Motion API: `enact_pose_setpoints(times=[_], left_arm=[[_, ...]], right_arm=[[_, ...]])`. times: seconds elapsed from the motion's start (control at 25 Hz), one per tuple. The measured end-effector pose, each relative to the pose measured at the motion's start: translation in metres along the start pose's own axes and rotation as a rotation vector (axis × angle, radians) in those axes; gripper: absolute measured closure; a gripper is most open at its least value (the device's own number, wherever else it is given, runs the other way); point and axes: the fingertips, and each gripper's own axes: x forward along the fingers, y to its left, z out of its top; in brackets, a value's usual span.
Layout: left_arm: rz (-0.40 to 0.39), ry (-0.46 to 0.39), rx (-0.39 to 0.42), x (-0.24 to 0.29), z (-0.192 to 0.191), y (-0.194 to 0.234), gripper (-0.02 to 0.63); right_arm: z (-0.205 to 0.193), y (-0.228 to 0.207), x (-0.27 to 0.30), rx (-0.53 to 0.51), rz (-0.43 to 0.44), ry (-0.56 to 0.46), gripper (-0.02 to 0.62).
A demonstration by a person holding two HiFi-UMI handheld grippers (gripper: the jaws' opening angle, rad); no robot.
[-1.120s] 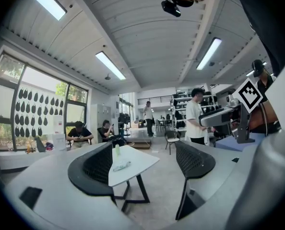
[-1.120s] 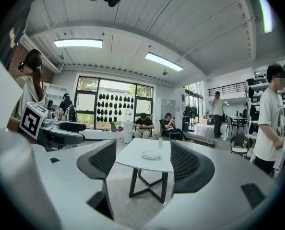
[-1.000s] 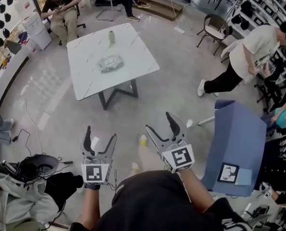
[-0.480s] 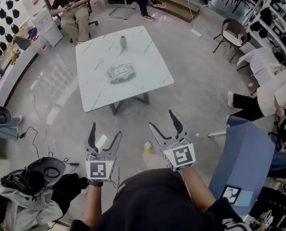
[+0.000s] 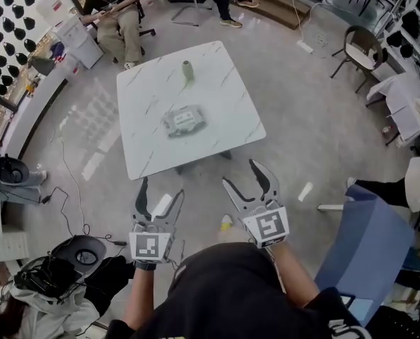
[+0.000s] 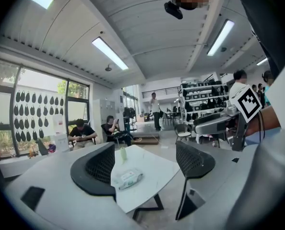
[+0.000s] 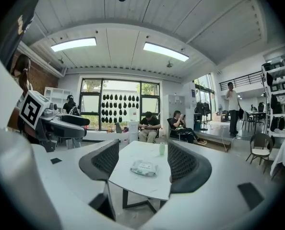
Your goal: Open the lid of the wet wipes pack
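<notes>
The wet wipes pack lies flat near the middle of a white marble table, well ahead of both grippers. It also shows between the jaws in the left gripper view, pack, and in the right gripper view, pack, but far off. My left gripper is held over the floor short of the table's near edge, open and empty. My right gripper is beside it, also open and empty; its jaws have just been closing a little with nothing between them. Both point roughly level at the table.
A small green bottle stands on the table's far side. People sit on chairs beyond the table. A blue panel stands at the right. Bags and a helmet lie on the floor at the left, with cables nearby.
Both grippers have moved forward toward the table, which now sits closer and lower in the head view. The bending person at the right has slipped almost out of view.
</notes>
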Motion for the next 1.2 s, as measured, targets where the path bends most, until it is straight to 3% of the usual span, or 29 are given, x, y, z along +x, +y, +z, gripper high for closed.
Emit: enact_pose_setpoints(times=[0.52,0.76,1.0,1.2], left_arm=[[0.065,0.04,-0.037,0.057,-0.011,0.024,0.198],[0.059,0.047,-0.063,0.092,-0.023,0.05,0.199],[0.004,0.04,-0.029,0.14,-0.035,0.108,0.201],[-0.016,0.038,-0.054,0.177,-0.039,0.157,0.204]], right_arm=[[-0.025,-0.027,0.066,-0.008,0.103,0.056,0.319],[-0.033,-0.04,0.107,-0.021,0.101,0.089,0.322],[-0.036,-0.042,0.175,-0.067,0.061,0.126,0.325],[-0.036,-0.039,0.229,-0.149,0.05,0.174,0.334]])
